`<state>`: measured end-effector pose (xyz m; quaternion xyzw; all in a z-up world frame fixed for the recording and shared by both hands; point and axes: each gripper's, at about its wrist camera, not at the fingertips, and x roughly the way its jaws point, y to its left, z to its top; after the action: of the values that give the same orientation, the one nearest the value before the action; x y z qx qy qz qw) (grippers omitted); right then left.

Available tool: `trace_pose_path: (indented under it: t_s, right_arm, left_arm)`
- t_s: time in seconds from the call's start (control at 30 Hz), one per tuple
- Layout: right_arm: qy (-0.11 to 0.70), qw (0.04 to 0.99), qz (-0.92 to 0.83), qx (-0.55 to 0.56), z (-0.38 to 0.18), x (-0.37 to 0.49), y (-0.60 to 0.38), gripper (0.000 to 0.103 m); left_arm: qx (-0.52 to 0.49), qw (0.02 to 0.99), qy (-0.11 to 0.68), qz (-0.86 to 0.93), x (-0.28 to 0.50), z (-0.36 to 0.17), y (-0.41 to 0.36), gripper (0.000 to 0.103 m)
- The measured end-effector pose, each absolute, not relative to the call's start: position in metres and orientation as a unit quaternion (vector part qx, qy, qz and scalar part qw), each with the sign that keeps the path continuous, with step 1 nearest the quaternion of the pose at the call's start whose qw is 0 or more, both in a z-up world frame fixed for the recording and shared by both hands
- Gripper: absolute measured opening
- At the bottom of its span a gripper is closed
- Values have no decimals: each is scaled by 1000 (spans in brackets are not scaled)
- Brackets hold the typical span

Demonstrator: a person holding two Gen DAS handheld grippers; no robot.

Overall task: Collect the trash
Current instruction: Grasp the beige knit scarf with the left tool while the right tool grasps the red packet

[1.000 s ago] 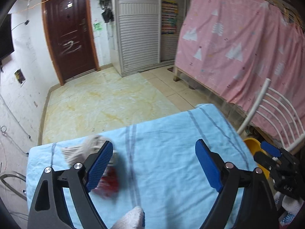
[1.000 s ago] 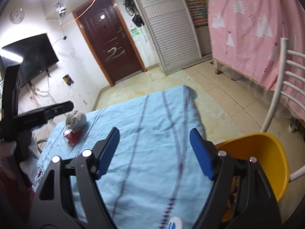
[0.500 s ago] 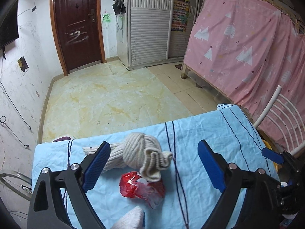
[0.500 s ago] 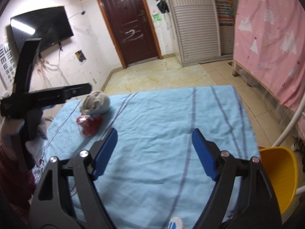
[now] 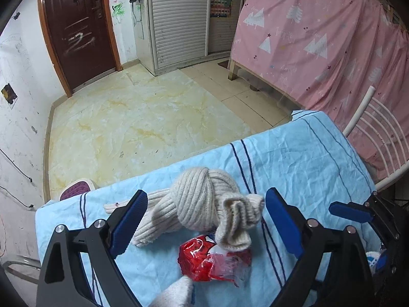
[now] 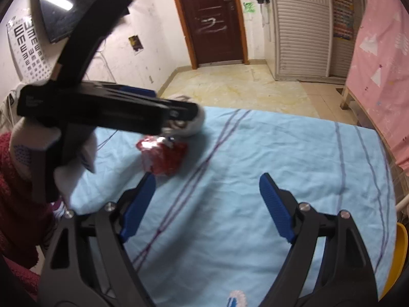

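A crumpled red wrapper (image 5: 212, 261) lies on the light blue striped cloth (image 5: 306, 158), touching a cream knitted bundle (image 5: 202, 204). My left gripper (image 5: 205, 220) hangs open just above both, with the bundle between its blue fingers and the pads clear of it. In the right wrist view the wrapper (image 6: 163, 156) sits ahead and to the left of my right gripper (image 6: 207, 199). Its jaws are opening, with only cloth (image 6: 281, 153) between them. The left gripper (image 6: 179, 113) reaches in from the left over the bundle (image 6: 198, 124). One right gripper finger (image 5: 350, 211) shows at the right.
A white chair back (image 5: 370, 128) and a pink curtain (image 5: 319, 38) stand right of the table. A yellow seat (image 6: 401, 250) is at its near right corner. A person's red sleeve (image 6: 15, 204) and gloved hand (image 6: 74, 163) are at the left. Tiled floor (image 5: 140, 117) lies beyond.
The left gripper moved forward and down, so bundle and wrapper now lie between its fingers. The right gripper swung left toward the wrapper, and the yellow seat slid to the frame's edge.
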<state>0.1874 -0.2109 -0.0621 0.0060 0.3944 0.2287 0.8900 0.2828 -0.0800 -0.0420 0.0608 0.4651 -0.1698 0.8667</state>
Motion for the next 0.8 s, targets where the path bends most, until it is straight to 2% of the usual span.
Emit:
trace_pose_path:
  t_s: [0.2,0.27,0.37,0.8]
  right_arm:
    - [404,883,239,-12,-65,195,-188,83]
    - [407,881,240,-18,-66,198,-181,83]
    - [412,877,244,-25,-68,204,-172,83]
    - [423,868,253,-65,-74,227,-134,83]
  left_arm:
    - [53,866,464,-179,284,-53,-79,83]
    - [51,866,467,-172,284,-55,-77,60]
    - [26,867,468,-171,286,-55,-68,55]
    - [-39,853,480,-200,297,-60,-44,54]
